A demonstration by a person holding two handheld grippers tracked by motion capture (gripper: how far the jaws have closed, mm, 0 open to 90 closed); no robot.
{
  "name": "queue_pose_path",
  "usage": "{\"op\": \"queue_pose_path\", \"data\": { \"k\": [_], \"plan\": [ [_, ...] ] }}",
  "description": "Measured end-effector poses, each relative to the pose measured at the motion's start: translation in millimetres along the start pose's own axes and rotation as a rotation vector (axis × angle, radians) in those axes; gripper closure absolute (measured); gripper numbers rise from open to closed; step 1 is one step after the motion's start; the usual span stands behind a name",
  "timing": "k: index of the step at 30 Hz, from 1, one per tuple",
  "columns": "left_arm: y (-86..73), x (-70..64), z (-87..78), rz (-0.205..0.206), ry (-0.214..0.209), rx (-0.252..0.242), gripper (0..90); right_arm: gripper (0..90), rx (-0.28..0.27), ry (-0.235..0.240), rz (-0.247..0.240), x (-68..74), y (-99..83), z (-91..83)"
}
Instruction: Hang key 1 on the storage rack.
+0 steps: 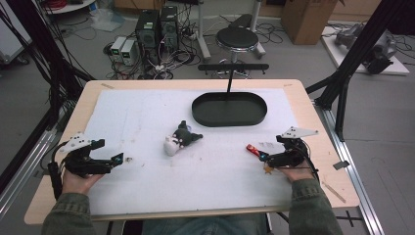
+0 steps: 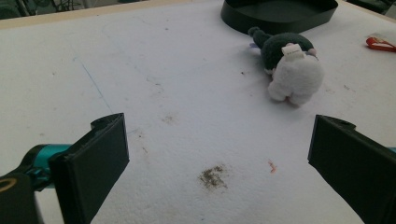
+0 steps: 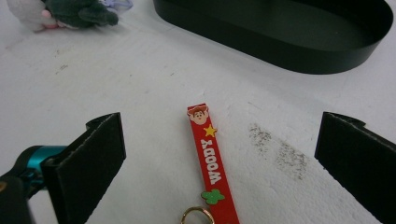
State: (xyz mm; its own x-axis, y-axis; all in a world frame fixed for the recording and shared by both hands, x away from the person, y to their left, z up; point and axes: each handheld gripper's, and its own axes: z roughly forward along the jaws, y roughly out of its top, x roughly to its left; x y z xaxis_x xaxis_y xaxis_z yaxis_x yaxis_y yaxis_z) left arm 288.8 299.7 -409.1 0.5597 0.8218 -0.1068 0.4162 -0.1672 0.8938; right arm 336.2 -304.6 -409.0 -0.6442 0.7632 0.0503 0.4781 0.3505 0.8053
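The white mat is carrying, largest first, the black oval tray at twelve o'clock, the plush toy at centre, and the red Woody keychain strap at four o'clock. The right gripper is hovering with jaws wide, the strap lying between them, its gold ring nearest the camera. The left gripper is waiting at eight o'clock, jaws likewise wide, the toy at its one o'clock. The strap is probably light, thin and flexible; pinching across its narrow mid-length is looking advisable.
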Motion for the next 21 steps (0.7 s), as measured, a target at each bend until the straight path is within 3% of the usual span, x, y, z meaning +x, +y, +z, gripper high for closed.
{"op": "queue_pose_path", "data": {
  "k": [14, 21],
  "plan": [
    [-0.4, 0.2, 1.3, 0.002, 0.0, 0.011, 5.4, 2.3, 0.083, 0.015, -0.058, 9.2, 3.6, 19.3],
    [-0.5, -0.4, 2.7, 0.005, -0.001, 0.015, 5.4, 4.7, 0.138, 0.032, -0.06, 12.3, 7.7, 30.6]
  ]
}}
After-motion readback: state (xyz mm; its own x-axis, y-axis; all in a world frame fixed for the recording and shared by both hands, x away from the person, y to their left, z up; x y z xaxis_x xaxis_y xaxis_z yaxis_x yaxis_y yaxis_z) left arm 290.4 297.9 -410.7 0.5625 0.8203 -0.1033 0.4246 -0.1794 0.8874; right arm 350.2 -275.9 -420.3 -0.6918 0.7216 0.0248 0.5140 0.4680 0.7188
